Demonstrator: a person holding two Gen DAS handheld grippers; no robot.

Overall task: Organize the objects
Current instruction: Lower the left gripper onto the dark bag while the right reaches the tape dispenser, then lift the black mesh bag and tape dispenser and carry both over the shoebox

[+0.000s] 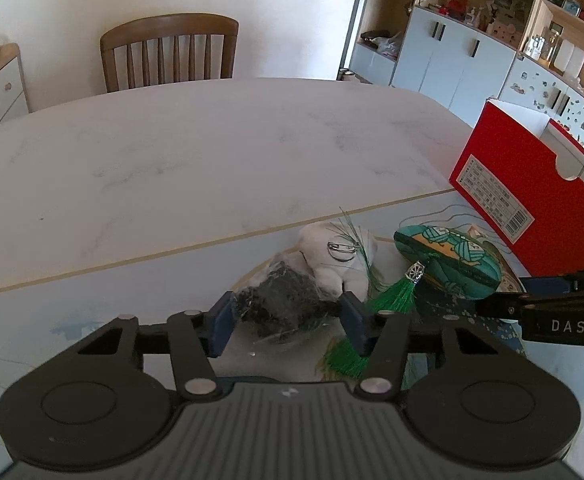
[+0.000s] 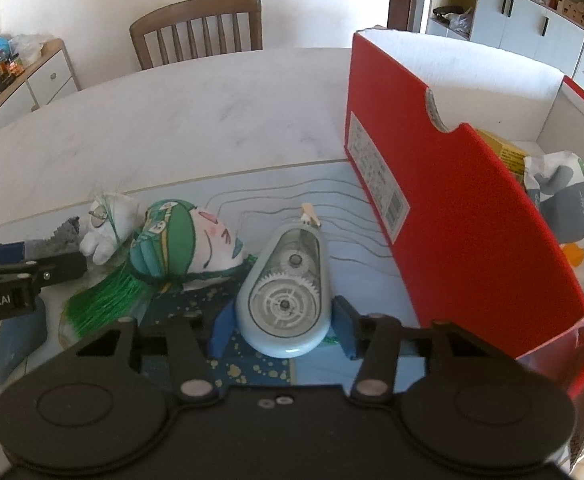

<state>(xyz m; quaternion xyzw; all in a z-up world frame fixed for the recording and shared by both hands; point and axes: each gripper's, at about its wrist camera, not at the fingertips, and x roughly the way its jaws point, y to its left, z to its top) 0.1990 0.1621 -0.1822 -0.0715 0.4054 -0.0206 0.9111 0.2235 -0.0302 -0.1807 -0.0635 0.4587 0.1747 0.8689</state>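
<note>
— Left wrist view first: what did the left gripper (image 1: pixel 286 322) have?

— Its blue pads (image 1: pixel 222 326) stood on either side of a dark grey crumpled lump in clear plastic wrap (image 1: pixel 282 300), touching it on both sides, so it looked clamped on that lump. Just beyond lay a white plush toy with a safety pin (image 1: pixel 331 258), and to its right a green-and-teal doll head with a green tassel (image 1: pixel 447 264).

— And the other one?

— The right gripper (image 2: pixel 284 326) sat low over the blue patterned mat (image 2: pixel 252 372). A pale blue teardrop-shaped correction tape dispenser (image 2: pixel 282 294) lay between its blue fingers (image 2: pixel 345 326), fat end toward the camera. The left pad was against it; on the right I saw a thin gap, so I could not tell whether it was truly gripped.

— Where was the box?

— The open red cardboard shoebox (image 2: pixel 451 208) stood just to the right of that dispenser, on the white marble table (image 2: pixel 196 120).
</note>
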